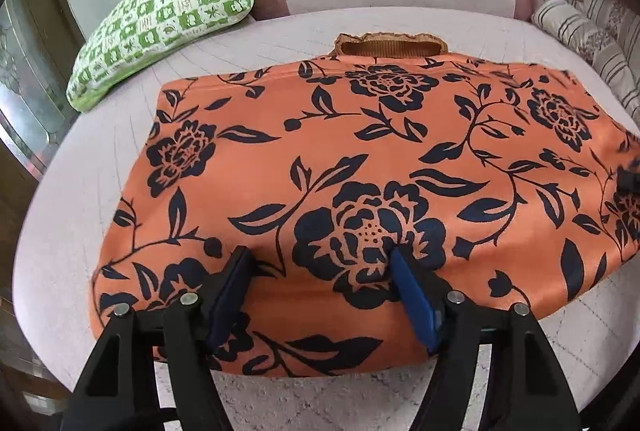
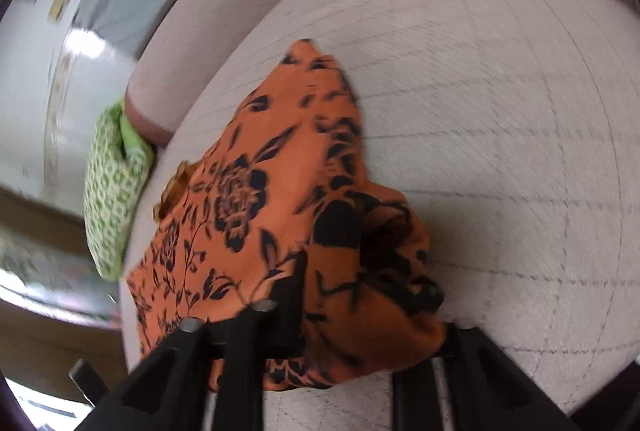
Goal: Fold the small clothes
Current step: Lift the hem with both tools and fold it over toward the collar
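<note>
The orange flowered cloth [image 1: 360, 167] lay flat on the pale cushion [image 1: 80, 191]. The left claw [image 1: 316, 263] stood wide, pressing the near edge. The right claw [image 2: 360, 311] pinched 1 corner; it should lift slowly and fold evenly.
</note>
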A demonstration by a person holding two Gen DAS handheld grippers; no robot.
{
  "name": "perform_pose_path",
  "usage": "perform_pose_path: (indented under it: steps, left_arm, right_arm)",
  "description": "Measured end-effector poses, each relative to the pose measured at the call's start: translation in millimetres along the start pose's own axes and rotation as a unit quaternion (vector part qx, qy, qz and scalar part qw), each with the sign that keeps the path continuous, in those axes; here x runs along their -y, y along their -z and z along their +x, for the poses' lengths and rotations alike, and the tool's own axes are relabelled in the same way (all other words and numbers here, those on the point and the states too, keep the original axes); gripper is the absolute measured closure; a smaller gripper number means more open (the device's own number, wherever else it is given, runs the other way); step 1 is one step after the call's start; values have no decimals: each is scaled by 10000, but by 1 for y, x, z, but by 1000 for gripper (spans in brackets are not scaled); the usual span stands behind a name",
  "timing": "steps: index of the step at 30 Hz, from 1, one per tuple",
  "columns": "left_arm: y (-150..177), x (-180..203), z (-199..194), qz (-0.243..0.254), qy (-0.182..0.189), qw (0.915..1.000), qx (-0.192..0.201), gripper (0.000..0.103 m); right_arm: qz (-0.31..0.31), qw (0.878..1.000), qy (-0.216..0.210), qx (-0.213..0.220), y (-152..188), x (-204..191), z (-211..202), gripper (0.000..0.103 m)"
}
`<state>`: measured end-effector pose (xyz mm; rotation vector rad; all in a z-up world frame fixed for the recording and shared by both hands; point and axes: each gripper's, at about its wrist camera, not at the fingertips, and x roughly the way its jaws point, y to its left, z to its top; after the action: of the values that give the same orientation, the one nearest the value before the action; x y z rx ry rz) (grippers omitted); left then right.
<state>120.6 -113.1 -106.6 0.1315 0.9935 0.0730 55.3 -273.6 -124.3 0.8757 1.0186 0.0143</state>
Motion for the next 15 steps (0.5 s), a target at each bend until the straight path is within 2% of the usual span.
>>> perform_pose_path:
  steps: [1, 4, 6, 7, 8, 10, 12, 14, 15]
  left_arm:
    - [-1, -3, -2, -71, 101, 9999, -12, 33]
    - [-5, -29, -25, -659, 679, 9955, -64, 53]
    - [-7, -57, -53, -1101, 580, 9917, 315, 54]
    - [-6, -82, -78, -1460, 339, 9859, 745, 54]
    - [-3, -104, -95, -1762, 168, 9788, 1027, 50]
    - [9, -152, -121, -2369, -66, 9610, 1425, 45]
    - [27, -195, -132, -2999, -416, 9394, 1609, 43]
    - [48, -231, -127, -3532, -654, 9197, 1582, 42]
    - [55, -243, -122, -3700, -717, 9138, 1515, 42]
  right_arm:
    - [-235, 9996, 76, 132, -1, -13, -6, 90]
    - [-892, 9950, 137, 436, -6, -61, -25, 91]
    - [-1435, 9874, 91, 654, -6, -105, -41, 91]
    - [-1697, 9826, 38, 749, -4, -128, -48, 92]
    - [-1968, 9769, -29, 837, 0, -152, -54, 91]
    - [-2558, 9620, -191, 937, 17, -204, -61, 91]
    - [-3085, 9462, -301, 929, 40, -248, -58, 91]
    - [-3713, 9245, -346, 788, 75, -291, -43, 92]
    - [-3909, 9174, -361, 656, 90, -303, -33, 91]
